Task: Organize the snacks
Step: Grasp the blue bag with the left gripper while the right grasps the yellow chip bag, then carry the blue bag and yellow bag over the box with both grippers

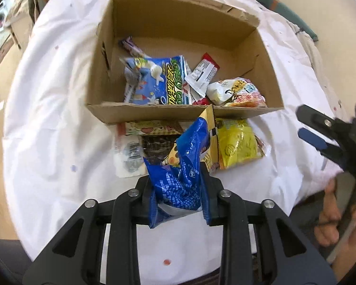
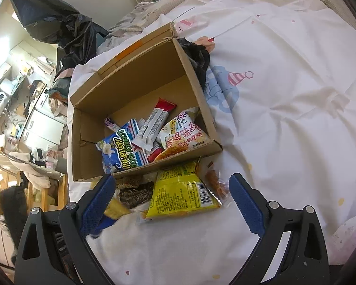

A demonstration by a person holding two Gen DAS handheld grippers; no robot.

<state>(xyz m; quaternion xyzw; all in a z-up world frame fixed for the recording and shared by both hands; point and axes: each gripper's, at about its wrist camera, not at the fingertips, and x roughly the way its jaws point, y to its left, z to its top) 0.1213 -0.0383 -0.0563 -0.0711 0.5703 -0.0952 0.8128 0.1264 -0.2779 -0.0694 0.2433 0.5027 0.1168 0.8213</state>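
Nearest the camera in the left wrist view, the left gripper [image 1: 180, 190] is clamped on a crumpled blue snack bag [image 1: 180, 173]; the bag is held off the bedsheet [image 1: 59, 123], its long axis running up and away from the fingers, its top end toward the near wall of the cardboard box [image 1: 154, 112]. Just beyond and below the bag, loose packets lie on the sheet against that wall: a yellow packet [image 1: 237, 144], a dark packet [image 1: 156, 146] and a white packet with a barcode [image 1: 129, 156]. In the right wrist view, the right gripper [image 2: 170, 204] stands with its blue-padded fingers [image 2: 246, 204] wide apart and nothing between them, above the yellow packet, whose long axis lies across the picture. Farther off, the open box holds a blue-and-white bag [image 1: 154, 80], a red-and-white bar [image 1: 201, 73] and a white-and-orange bag [image 1: 237, 92], all gathered at its near end; its far half is bare cardboard.
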